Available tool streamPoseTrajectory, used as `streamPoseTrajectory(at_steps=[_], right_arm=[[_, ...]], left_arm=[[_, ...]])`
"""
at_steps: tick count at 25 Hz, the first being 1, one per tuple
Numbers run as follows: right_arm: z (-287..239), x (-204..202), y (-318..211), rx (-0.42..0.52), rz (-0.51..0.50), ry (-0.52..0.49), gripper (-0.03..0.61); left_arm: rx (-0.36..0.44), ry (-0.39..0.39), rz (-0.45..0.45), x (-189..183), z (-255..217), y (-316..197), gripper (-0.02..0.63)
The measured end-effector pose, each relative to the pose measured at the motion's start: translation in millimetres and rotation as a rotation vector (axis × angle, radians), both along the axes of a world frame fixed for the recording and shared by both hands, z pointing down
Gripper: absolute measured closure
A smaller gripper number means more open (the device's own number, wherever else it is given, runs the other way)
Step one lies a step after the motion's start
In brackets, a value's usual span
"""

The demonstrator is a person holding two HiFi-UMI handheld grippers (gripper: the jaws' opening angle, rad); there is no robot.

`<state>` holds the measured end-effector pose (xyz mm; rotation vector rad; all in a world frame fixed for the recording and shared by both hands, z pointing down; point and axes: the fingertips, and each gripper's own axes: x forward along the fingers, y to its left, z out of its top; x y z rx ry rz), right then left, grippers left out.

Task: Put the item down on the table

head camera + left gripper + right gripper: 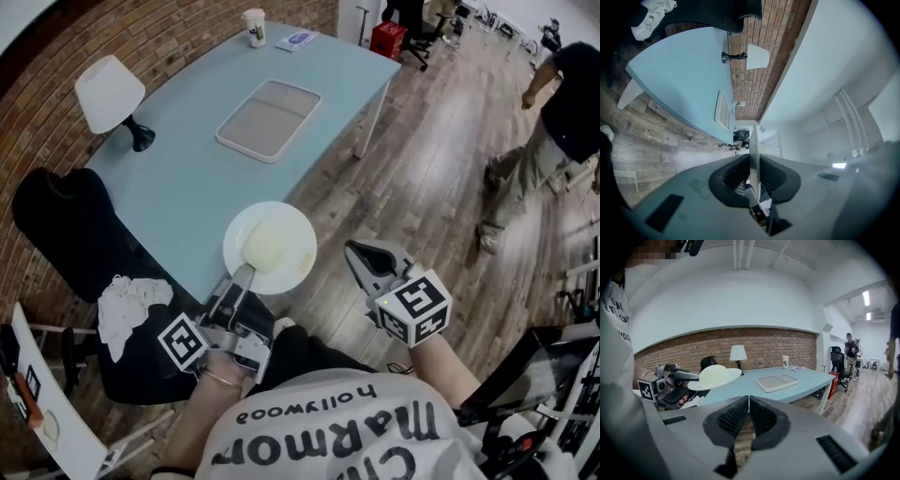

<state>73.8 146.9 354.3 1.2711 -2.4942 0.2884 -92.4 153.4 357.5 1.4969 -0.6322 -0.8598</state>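
White plate hangs rim-clamped in the left hand-held gripper, bench just ahead below it; next, lower and release. Right hand-held gripper closed, empty.

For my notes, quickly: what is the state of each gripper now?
Left gripper: shut on the round white plate.
Right gripper: shut, empty.

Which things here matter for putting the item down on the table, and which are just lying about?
Part of the job:
white plate, clamped at its rim by the left gripper
blue table

Just lying about:
tray, lamp and cup on the table
white cloth off the table
right gripper, shut and empty
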Motion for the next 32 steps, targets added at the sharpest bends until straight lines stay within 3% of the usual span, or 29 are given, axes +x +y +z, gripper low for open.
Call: streamPoseTrajectory(at_steps=[19, 32], right_arm=[[-13, -41, -111, 0.040, 0.053, -0.010, 0.568], [-3, -70, -159, 0.031, 0.089, 0.000, 0.568]], left_arm=[[-0.028, -0.006, 0.075, -30, 5, -119, 0.575], [-0.072, -0.007, 0.143, -47, 28, -164, 0.575]])
